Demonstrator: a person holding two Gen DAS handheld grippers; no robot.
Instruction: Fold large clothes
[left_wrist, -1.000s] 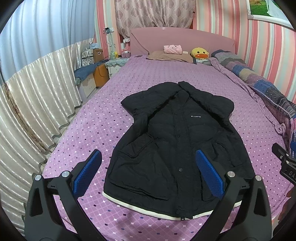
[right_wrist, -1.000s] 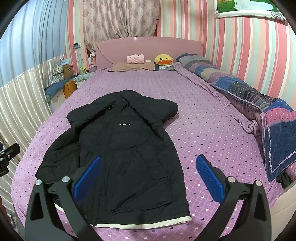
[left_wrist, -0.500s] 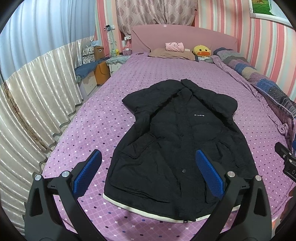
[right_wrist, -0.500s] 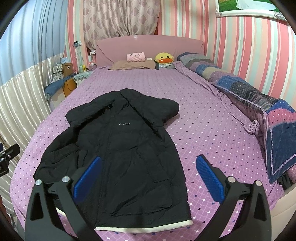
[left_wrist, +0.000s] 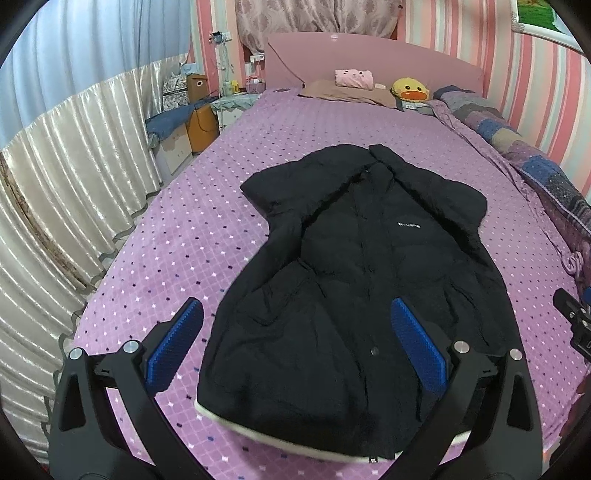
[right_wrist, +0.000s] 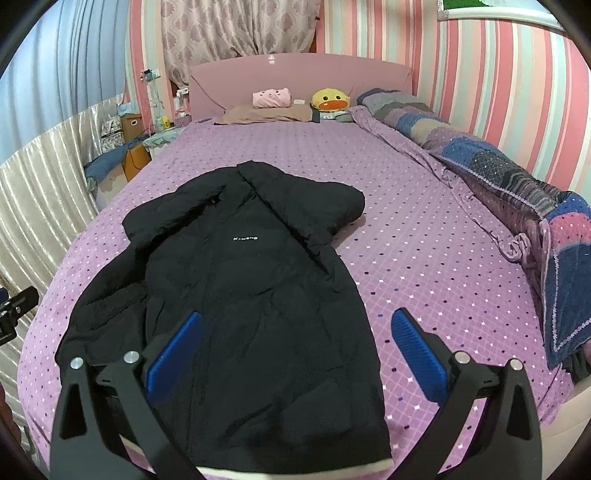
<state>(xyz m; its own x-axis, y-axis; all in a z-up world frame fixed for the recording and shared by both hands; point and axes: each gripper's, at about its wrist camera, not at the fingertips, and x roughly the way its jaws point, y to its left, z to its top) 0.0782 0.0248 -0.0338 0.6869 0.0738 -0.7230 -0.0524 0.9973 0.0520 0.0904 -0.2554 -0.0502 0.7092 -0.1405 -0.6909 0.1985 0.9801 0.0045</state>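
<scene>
A black padded coat (left_wrist: 354, 280) lies flat, front up, on my side of the bed (left_wrist: 207, 236), both sleeves folded across its chest and its pale ribbed hem nearest me. Small white lettering marks the chest. The plush purple bedspread carries a diamond-dot print. My left gripper (left_wrist: 295, 347) hangs above the hem with its ribbed blue pads spread wide and empty; my right gripper (right_wrist: 295, 350) likewise gapes over the coat's right edge, holding nothing.

My left gripper (left_wrist: 295, 347) hangs level, jaws spread wide, blue pads (left_wrist: 419, 350) facing each other. My right gripper (right_wrist: 295, 350) sits the same way, wide apart and gripping nothing
</scene>
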